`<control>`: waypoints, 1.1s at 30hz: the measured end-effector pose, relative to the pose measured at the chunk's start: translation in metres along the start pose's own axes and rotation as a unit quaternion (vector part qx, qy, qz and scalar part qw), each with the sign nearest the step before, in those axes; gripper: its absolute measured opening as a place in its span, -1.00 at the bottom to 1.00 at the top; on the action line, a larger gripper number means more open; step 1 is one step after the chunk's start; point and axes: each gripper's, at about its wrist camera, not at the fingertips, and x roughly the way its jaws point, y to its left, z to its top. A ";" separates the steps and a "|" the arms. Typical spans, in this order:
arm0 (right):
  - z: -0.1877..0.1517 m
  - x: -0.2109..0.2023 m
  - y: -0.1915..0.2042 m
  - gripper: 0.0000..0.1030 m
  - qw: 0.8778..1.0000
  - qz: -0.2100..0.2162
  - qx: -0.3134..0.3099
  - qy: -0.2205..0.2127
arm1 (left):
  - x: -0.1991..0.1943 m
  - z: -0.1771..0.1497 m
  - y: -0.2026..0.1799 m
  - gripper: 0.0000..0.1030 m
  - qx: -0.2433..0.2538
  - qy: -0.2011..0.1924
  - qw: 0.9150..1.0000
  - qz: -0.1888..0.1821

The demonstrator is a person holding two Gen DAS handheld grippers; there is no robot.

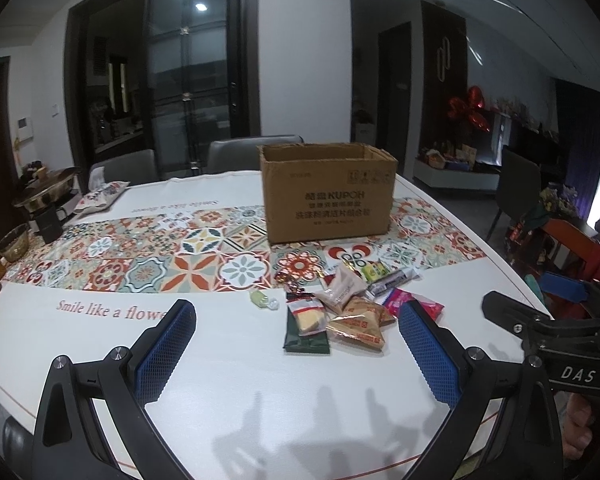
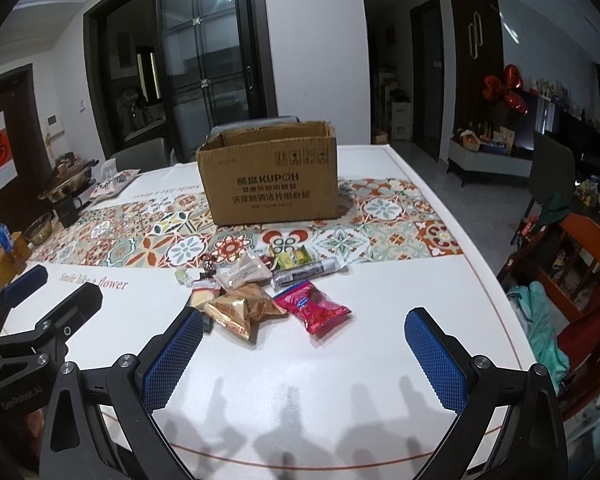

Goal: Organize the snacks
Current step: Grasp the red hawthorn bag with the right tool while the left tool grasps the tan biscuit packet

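Two handheld grippers with blue ribbed pads hover above the white tablecloth (image 1: 228, 360), each spread wide with nothing between its fingers. The left gripper (image 1: 296, 332) sits low over the near edge of the cloth; the right gripper (image 2: 304, 340) is beside it, and its black frame shows at the right edge of the left wrist view.

A loose cluster of wrapped snacks lies on the cloth ahead of both grippers, touching and overlapping. Noted items: a dark green flat packet (image 1: 306, 330) with a pale biscuit picture, two crinkled tan-gold pouches (image 1: 358, 322), a bright pink-red foil bag (image 2: 314, 306), a grey-silver tube-shaped wrapper (image 2: 304, 272), a beige translucent sachet (image 2: 244, 272), a small green-yellow packet (image 2: 292, 258), and a small pale green wrapped candy (image 1: 262, 300) slightly apart on the left.

Beyond the cluster, an open brown cardboard box (image 2: 270, 178) printed "KUPOH" stands upright on the patterned tile-print runner (image 1: 160, 256). Its interior cannot be seen from either view. All snacks observed lie outside the box.

At the far left of the table are a metal pot (image 1: 46, 190) and a small bowl (image 1: 14, 242).
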 end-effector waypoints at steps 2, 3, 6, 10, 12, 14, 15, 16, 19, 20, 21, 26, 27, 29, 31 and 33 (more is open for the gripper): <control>0.000 0.009 -0.001 0.99 1.000 0.005 -0.007 0.008 | 0.008 -0.001 -0.003 0.93 0.006 0.006 1.000 -0.007; -0.001 0.014 -0.001 0.99 1.000 0.006 -0.012 0.011 | 0.013 0.001 -0.004 0.90 0.010 0.011 1.000 -0.009; -0.001 0.027 -0.002 0.99 0.999 0.009 -0.021 0.022 | 0.027 0.002 -0.011 0.84 0.026 0.026 0.999 -0.020; 0.001 0.048 -0.006 0.97 0.998 0.014 -0.037 0.043 | 0.052 0.003 -0.021 0.76 0.042 0.058 0.997 -0.043; 0.004 0.058 -0.009 0.95 0.998 0.022 -0.040 0.052 | 0.064 0.005 -0.026 0.73 0.048 0.067 0.995 -0.050; 0.007 0.068 -0.011 0.91 0.997 0.027 -0.048 0.062 | 0.074 0.007 -0.030 0.71 0.052 0.077 0.994 -0.060; 0.009 0.074 -0.012 0.89 0.996 0.030 -0.052 0.069 | 0.079 0.008 -0.031 0.69 0.054 0.082 0.993 -0.063; 0.012 0.082 -0.014 0.84 0.995 0.035 -0.056 0.079 | 0.086 0.009 -0.033 0.68 0.057 0.090 0.992 -0.070; 0.016 0.099 -0.018 0.77 0.991 0.042 -0.067 0.107 | 0.104 0.012 -0.038 0.66 0.061 0.114 0.988 -0.084; 0.017 0.105 -0.019 0.74 0.990 0.042 -0.073 0.116 | 0.110 0.011 -0.039 0.66 0.064 0.122 0.986 -0.090; 0.018 0.109 -0.020 0.73 0.989 0.042 -0.076 0.122 | 0.116 0.011 -0.040 0.66 0.068 0.130 0.985 -0.092; 0.019 0.135 -0.022 0.63 0.980 0.053 -0.109 0.155 | 0.146 0.005 -0.047 0.57 0.091 0.172 0.974 -0.114; 0.019 0.140 -0.022 0.62 0.979 0.054 -0.114 0.160 | 0.149 0.005 -0.048 0.56 0.095 0.175 0.973 -0.117; 0.018 0.149 -0.022 0.58 0.976 0.061 -0.124 0.170 | 0.158 0.002 -0.051 0.54 0.103 0.186 0.969 -0.126; 0.018 0.157 -0.022 0.54 0.973 0.069 -0.124 0.184 | 0.166 0.000 -0.051 0.49 0.103 0.199 0.965 -0.136; 0.017 0.165 -0.021 0.51 0.969 0.077 -0.131 0.194 | 0.174 -0.002 -0.050 0.44 0.099 0.213 0.962 -0.142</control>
